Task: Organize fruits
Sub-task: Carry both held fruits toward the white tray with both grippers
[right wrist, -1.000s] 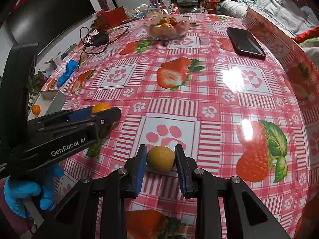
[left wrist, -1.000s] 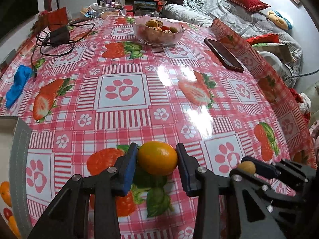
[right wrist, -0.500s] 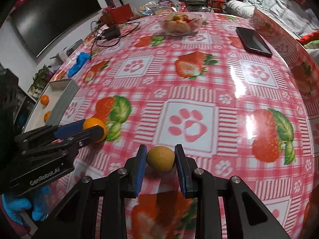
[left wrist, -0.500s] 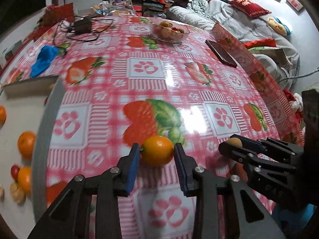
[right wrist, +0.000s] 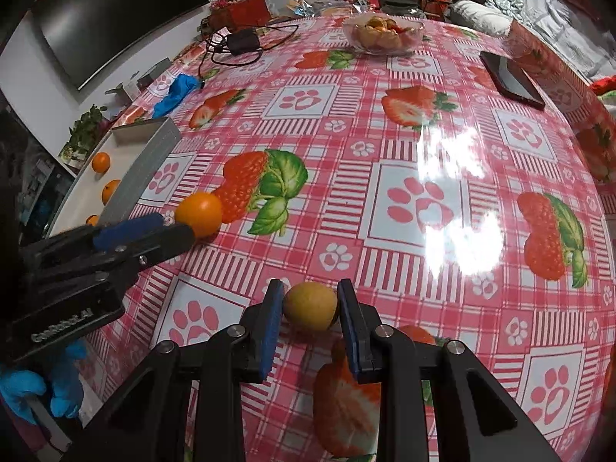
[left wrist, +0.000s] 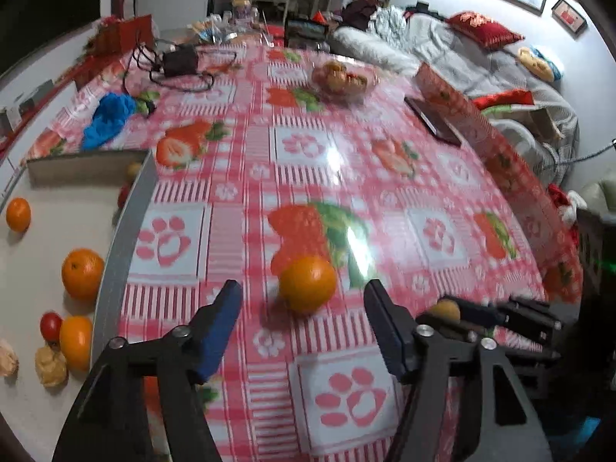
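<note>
Left claw (left wrist: 302, 304) stands released, its blue-padded jaws having just been opening; the round, glossy orange (left wrist: 307, 284) sits between them on the tabletop (left wrist: 385, 200), clear of both pads. Seen from the right wrist, that orange (right wrist: 198, 213) lies on the checked cloth at the tip of the left claw (right wrist: 169, 227), near the grey wall of the tray (right wrist: 142, 169). Right claw (right wrist: 310, 308) is clenched on a small, dull yellow-brown round fruit (right wrist: 311, 307), its blue pads pressing both sides; the same fruit (left wrist: 445, 311) shows in the left wrist view at the right claw's tip.

A shiny plastic cloth covers the tabletop, printed with red checks, strawberries and paw marks. The shallow rectangular tray (left wrist: 127, 231) has a pale floor bearing several smooth oranges (left wrist: 82, 273), a small red tomato (left wrist: 51, 325) and wrinkled tan lumps (left wrist: 50, 365). Farther off stand a clear glass bowl (right wrist: 383, 34) of mixed fruit, a flat dark phone (right wrist: 512, 79), a crumpled blue glove (left wrist: 107, 119) and a black adapter with looped cable (left wrist: 179, 65). A hand in a blue glove (right wrist: 42, 392) holds the left claw's handle.
</note>
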`<state>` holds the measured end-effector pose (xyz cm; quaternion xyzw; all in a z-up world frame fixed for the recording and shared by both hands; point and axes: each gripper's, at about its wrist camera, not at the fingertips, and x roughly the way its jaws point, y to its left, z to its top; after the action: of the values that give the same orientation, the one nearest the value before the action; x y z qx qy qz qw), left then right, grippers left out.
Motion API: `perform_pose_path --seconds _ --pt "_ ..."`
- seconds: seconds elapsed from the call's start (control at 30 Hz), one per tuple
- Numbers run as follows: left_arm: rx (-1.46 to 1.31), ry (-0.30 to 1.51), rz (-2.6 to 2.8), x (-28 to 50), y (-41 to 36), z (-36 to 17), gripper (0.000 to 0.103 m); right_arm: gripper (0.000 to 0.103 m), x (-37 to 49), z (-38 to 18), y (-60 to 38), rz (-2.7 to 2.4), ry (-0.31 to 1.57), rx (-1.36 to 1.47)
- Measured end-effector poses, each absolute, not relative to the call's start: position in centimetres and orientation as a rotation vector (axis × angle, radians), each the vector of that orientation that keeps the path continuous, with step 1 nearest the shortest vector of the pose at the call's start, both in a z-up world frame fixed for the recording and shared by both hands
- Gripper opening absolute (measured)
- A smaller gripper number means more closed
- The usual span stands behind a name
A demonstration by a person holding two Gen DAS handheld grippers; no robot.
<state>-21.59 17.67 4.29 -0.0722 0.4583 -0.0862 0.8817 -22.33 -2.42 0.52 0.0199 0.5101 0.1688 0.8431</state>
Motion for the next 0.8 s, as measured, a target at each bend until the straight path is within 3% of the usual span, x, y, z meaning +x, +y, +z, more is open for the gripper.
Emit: perform_pose_path --seconds 0.07,0.17,0.23,0.27,0.43,0.8 --pt "-0.167 0.941 -0.189 -20.5 17.5 4.5 0.077 0.030 -22.3 0.6 -2.5 0.356 1.076 0.041" --pt "-0.132 0.983 -0.190 -18.4 16.3 3.6 0.076 0.030 -22.1 0.6 -2.5 0.356 1.078 0.033" --pt "-0.125 1.047 -0.199 -17.8 15.7 2.2 0.048 0.030 -22.0 0.7 -2.8 0.354 1.080 0.046" --pt "-0.117 1.067 -0.194 -17.8 15.6 1.8 0.044 0.030 -22.0 0.7 -2.9 0.352 1.079 0.053" --pt "-0.054 1.019 -0.181 -19.7 15.1 1.8 0.039 0.030 -22.0 0.7 -3.6 0.346 1.074 0.062" --pt "-0.128 0.989 -0.199 -21.9 16.6 3.8 0.039 0.030 -22.2 1.6 -3.5 0.353 1.061 0.075"
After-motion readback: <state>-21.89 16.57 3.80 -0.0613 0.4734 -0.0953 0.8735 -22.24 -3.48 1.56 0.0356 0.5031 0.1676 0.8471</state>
